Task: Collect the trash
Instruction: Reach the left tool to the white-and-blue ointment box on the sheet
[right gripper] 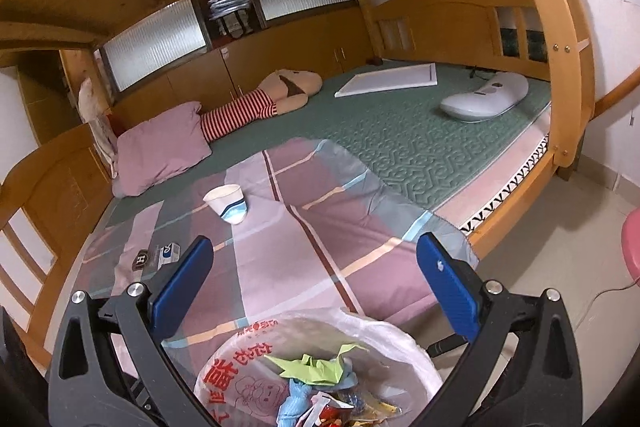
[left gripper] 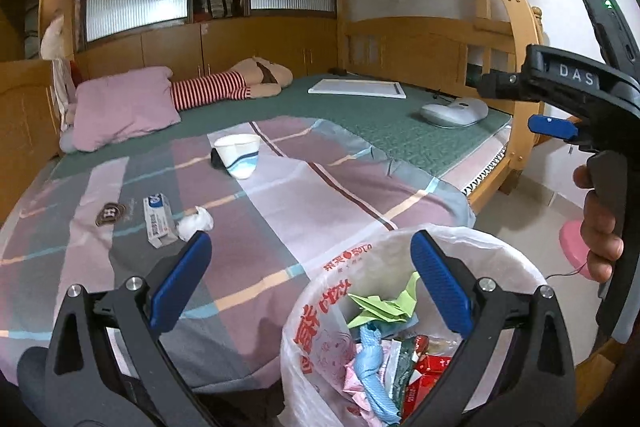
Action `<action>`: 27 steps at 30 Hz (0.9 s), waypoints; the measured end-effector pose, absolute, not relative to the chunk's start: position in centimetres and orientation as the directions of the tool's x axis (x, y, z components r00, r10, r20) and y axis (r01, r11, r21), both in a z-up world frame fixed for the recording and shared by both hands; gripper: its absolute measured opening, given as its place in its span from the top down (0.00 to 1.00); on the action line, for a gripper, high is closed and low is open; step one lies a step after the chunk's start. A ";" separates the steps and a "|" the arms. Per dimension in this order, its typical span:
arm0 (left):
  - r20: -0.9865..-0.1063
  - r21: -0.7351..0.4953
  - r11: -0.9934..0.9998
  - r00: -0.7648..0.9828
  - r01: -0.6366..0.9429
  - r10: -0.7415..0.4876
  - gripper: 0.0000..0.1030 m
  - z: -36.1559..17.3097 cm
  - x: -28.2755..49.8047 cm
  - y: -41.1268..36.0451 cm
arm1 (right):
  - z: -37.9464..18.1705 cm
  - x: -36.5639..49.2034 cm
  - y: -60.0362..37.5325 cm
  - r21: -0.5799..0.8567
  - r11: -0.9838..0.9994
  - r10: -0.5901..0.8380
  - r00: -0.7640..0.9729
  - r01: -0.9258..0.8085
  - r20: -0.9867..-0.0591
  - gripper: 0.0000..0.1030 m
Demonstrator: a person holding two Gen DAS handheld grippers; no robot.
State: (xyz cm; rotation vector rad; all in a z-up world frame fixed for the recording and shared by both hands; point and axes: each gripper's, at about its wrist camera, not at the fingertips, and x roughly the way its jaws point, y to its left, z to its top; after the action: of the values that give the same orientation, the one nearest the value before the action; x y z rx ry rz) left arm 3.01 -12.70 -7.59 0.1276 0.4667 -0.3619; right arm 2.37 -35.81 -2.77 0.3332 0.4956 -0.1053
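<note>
A bin lined with a white plastic bag (left gripper: 320,311) (right gripper: 384,333) stands at the bed's near edge, holding a green paper crane (left gripper: 380,303) (right gripper: 316,365) and other scraps. On the plaid blanket lie a paper cup (left gripper: 239,155) (right gripper: 228,205), a toothpaste box (left gripper: 158,215) (right gripper: 170,253), a crumpled tissue (left gripper: 196,223) and a brown round packet (left gripper: 110,213) (right gripper: 142,259). My left gripper (left gripper: 310,283) is open and empty over the bin's rim. My right gripper (right gripper: 314,287) is open and empty above the bin; it also shows in the left wrist view (left gripper: 552,127).
The bed sits in a wooden bunk frame (right gripper: 568,39). A pink pillow (left gripper: 124,107), a striped doll (left gripper: 224,87), a white board (left gripper: 358,89) and a white oval device (left gripper: 454,111) lie farther back. A pink stool (right gripper: 632,247) stands on the floor at right.
</note>
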 end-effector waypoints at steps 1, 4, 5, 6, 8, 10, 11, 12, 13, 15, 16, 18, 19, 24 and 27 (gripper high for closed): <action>-0.463 0.041 0.929 0.831 0.368 -0.309 0.04 -7.6 3.0 -12.7 | -2.8 2.3 -35.8 0.286 0.940 -0.024 0.876 0.183 -0.482 0.03; -0.474 0.039 0.933 0.829 0.357 -0.297 0.04 -7.7 3.2 -12.6 | -2.9 2.3 -35.7 0.288 0.939 -0.026 0.876 0.186 -0.481 0.03; -0.475 0.040 0.936 0.831 0.348 -0.289 0.04 -7.7 3.3 -12.5 | -3.0 2.4 -35.7 0.289 0.939 -0.023 0.875 0.184 -0.484 0.03; -0.475 0.040 0.938 0.833 0.343 -0.285 0.04 -7.7 3.3 -12.5 | -3.0 2.4 -35.7 0.291 0.939 -0.019 0.874 0.182 -0.486 0.03; -0.477 0.031 0.941 0.832 0.337 -0.282 0.05 -7.7 3.4 -12.1 | -3.2 2.5 -35.6 0.294 0.940 -0.009 0.870 0.176 -0.492 0.03; -0.473 0.025 0.943 0.834 0.333 -0.282 0.06 -7.7 3.4 -11.9 | -3.3 2.6 -35.4 0.294 0.940 -0.001 0.867 0.170 -0.498 0.03; -0.471 0.029 0.944 0.837 0.329 -0.278 0.06 -7.7 3.3 -11.9 | -3.3 2.7 -35.3 0.293 0.941 0.003 0.865 0.167 -0.502 0.03; -0.470 0.032 0.944 0.839 0.328 -0.275 0.07 -7.8 3.3 -11.9 | -3.4 2.7 -35.3 0.292 0.942 0.004 0.863 0.166 -0.505 0.03; -0.471 0.035 0.944 0.839 0.327 -0.273 0.07 -7.8 3.3 -11.9 | -3.5 2.8 -35.2 0.291 0.943 0.006 0.862 0.164 -0.507 0.03; -0.474 0.036 0.945 0.838 0.325 -0.270 0.07 -7.9 3.3 -11.9 | -3.6 2.8 -34.9 0.286 0.945 0.010 0.859 0.159 -0.512 0.03; -0.476 0.036 0.946 0.838 0.323 -0.268 0.07 -7.9 3.3 -11.8 | -3.6 2.9 -34.9 0.284 0.946 0.012 0.858 0.158 -0.514 0.03; -0.478 0.029 0.948 0.837 0.317 -0.266 0.07 -8.0 3.4 -11.7 | -3.7 3.0 -34.7 0.282 0.947 0.014 0.855 0.155 -0.518 0.03; -0.479 0.027 0.949 0.837 0.315 -0.264 0.07 -8.0 3.5 -11.6 | -3.8 3.0 -34.6 0.281 0.947 0.016 0.853 0.154 -0.521 0.03; -0.486 0.008 0.956 0.837 0.292 -0.252 0.07 -8.1 3.7 -11.0 | -4.1 3.2 -34.5 0.279 0.949 0.023 0.848 0.148 -0.530 0.03; -0.489 0.006 0.966 0.844 0.257 -0.221 0.07 -8.1 4.1 -10.3 | -4.3 3.3 -34.4 0.275 0.950 0.024 0.843 0.148 -0.538 0.03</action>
State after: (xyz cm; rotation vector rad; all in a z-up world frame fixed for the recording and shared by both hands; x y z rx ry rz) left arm 4.10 -10.31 -8.11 0.0726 0.5078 -0.2523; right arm 3.31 -34.41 -4.26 0.3148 0.5670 -0.0665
